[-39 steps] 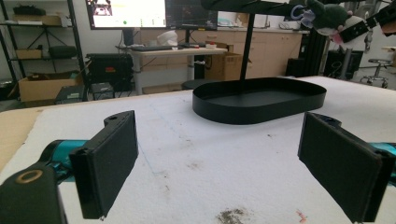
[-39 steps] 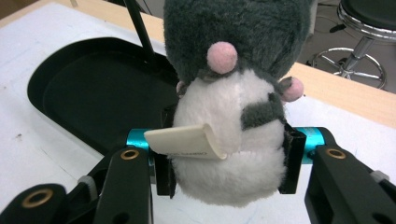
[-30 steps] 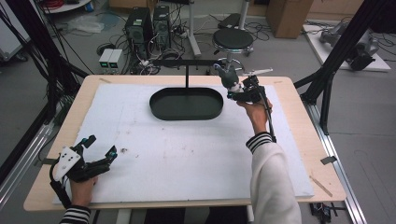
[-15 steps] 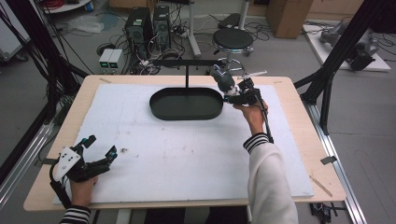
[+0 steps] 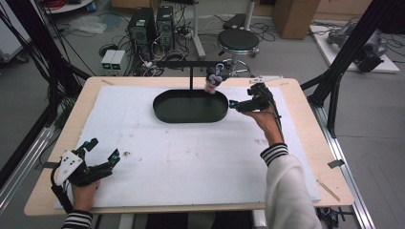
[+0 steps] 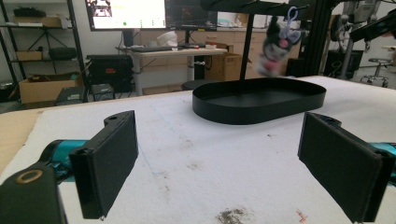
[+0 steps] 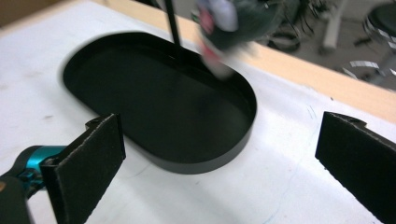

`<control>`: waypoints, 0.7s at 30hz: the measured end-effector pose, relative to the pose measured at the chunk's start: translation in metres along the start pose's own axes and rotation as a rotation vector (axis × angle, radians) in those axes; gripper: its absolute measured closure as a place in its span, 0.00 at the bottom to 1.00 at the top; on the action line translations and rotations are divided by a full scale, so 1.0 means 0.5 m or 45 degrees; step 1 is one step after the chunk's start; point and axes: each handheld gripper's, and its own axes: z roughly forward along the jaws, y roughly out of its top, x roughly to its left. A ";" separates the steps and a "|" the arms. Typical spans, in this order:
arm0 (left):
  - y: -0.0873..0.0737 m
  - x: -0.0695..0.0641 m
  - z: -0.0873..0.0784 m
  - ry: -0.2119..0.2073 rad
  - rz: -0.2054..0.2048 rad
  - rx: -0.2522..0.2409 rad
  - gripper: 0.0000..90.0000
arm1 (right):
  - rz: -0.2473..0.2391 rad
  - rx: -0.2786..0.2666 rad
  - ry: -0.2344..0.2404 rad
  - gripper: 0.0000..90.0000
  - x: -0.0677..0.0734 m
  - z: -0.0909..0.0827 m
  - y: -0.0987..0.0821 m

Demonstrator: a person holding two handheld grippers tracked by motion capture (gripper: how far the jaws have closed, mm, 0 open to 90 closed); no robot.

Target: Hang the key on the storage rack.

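Table (image 5: 310,143): we record a wooden top under a white mat, spanning the middle of the high view.

Tray (image 5: 190,106): black, oval, shallow, empty, upper centre of the high view. A black T-shaped stand (image 5: 192,71) rises at its far edge.

Right gripper (image 5: 232,103): upper right of centre in the high view, just beside the tray's right end. We see its jaws spread wide with nothing between them. In its own view the tray lies ahead and to the left.

Left gripper (image 5: 102,150): lower left of the high view, resting on the mat, well apart from the tray. Jaws wide apart, empty.

Plush keychain (image 5: 213,79): small, dark with pale parts, hanging from the stand's bar by a ring (image 6: 292,13) over the tray's right end. It is blurred in both gripper views, so we judge it is swinging.

Handling note: we judge the hanging step done or nearly so. We would draw the right gripper straight back, jaws wide, clear of toy and bar.
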 end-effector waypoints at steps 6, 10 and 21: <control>0.000 0.000 0.001 0.001 0.000 0.005 0.14 | -0.057 -0.140 0.044 0.00 0.004 -0.073 -0.043; 0.000 -0.001 0.000 0.000 0.001 -0.005 0.14 | -0.067 -0.224 0.018 0.01 0.001 -0.136 -0.096; 0.000 -0.001 0.000 -0.002 0.010 0.002 0.14 | -0.072 -0.370 -0.003 0.01 0.024 -0.202 -0.210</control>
